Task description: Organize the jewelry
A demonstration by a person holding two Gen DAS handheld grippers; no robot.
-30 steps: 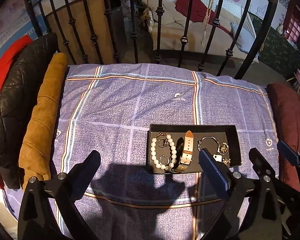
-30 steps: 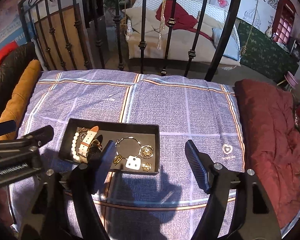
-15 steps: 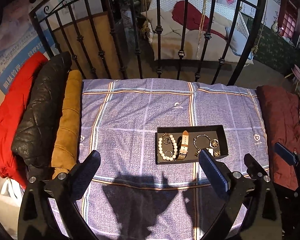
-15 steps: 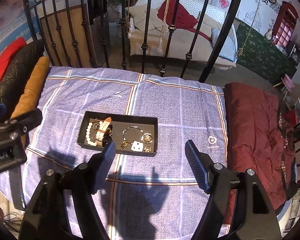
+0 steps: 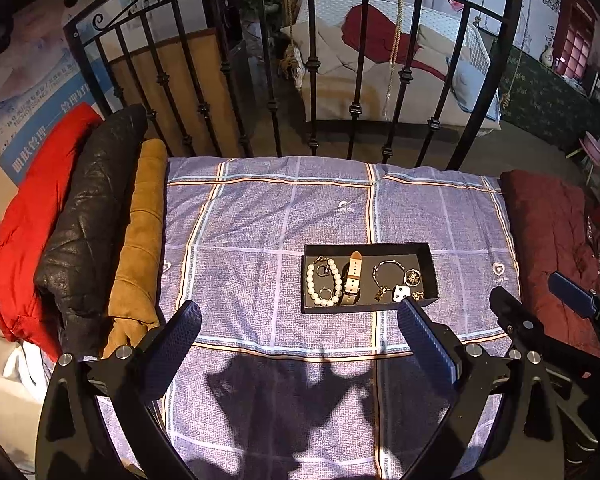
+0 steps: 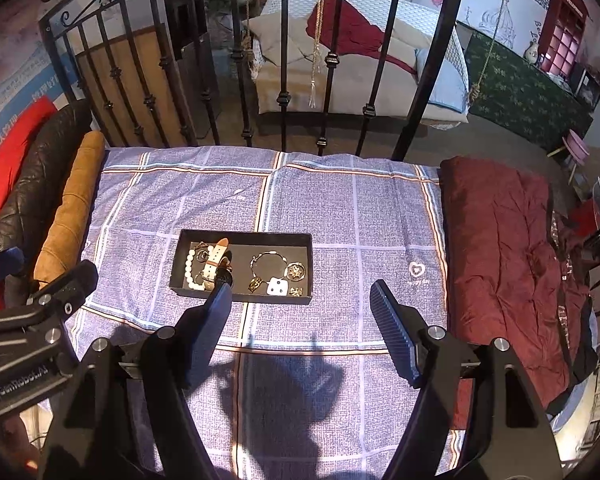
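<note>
a shallow black tray (image 5: 427,254) is seen on the purple checked bedspread (image 5: 260,216), a little right of centre. in it lie a pearl bracelet (image 5: 312,284), a tan watch strap (image 5: 353,276), a thin bangle (image 5: 388,270), a round brooch (image 5: 413,277) and a white earring card (image 5: 402,292). the pieces are judged light, small and slippery; the beads would roll and the bangle's wire would slide, so the strap's flat middle or the card's edge is thought the surest hold. the left gripper (image 5: 300,320) and right gripper (image 6: 300,292) are held spread wide and empty, above the bedspread and clear of the tray. folded coats (image 5: 80,216) are piled to the left, a maroon quilt (image 6: 508,248) to the right.
</note>
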